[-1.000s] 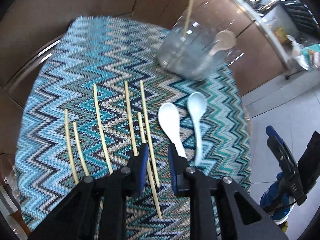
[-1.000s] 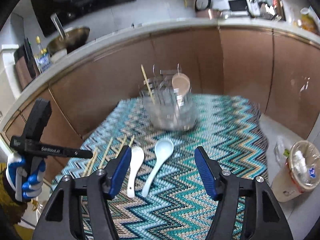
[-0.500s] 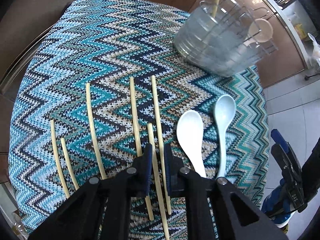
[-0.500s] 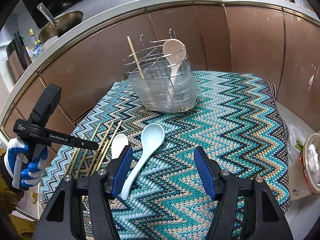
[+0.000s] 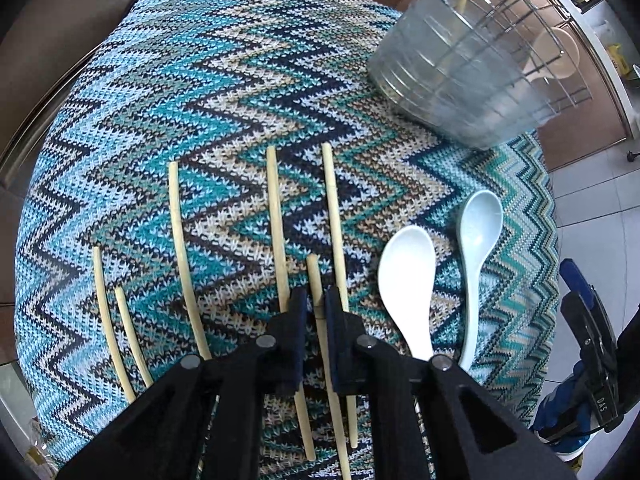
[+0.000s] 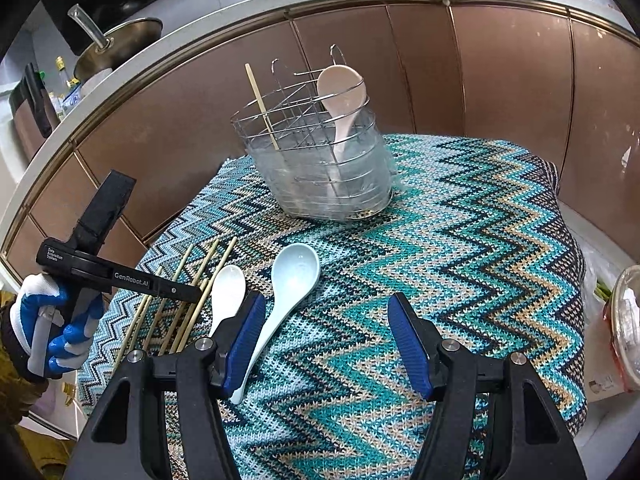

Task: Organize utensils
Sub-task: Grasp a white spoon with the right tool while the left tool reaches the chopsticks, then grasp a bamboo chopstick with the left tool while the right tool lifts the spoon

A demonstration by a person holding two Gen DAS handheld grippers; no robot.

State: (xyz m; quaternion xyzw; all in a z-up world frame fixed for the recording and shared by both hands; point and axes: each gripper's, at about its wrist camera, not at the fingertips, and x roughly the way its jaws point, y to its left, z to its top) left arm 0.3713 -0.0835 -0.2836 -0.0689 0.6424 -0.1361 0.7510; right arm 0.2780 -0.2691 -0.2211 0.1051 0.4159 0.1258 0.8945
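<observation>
Several pale chopsticks [image 5: 179,240] lie side by side on a zigzag-patterned cloth [image 5: 240,80]. My left gripper [image 5: 316,304] is shut on one short chopstick [image 5: 314,276] low over the cloth. A white spoon [image 5: 406,276] and a light blue spoon [image 5: 478,232] lie to their right. A clear utensil holder with a wire rack [image 6: 320,168] stands at the back, holding one chopstick [image 6: 262,106] and a pink spoon [image 6: 342,92]. My right gripper [image 6: 326,344] is open and empty above the cloth, its left finger beside the blue spoon [image 6: 294,276].
Brown cabinet fronts [image 6: 480,72] curve behind the table. A pan [image 6: 120,40] and bottles stand on the counter above. A plastic-lidded cup [image 6: 624,320] stands off the table's right edge. The cloth-covered table edge [image 5: 552,240] drops to a tiled floor.
My left gripper dropped toward the cloth and closed from a narrow gap onto the short chopstick. My right gripper moved closer to the spoons and stayed open.
</observation>
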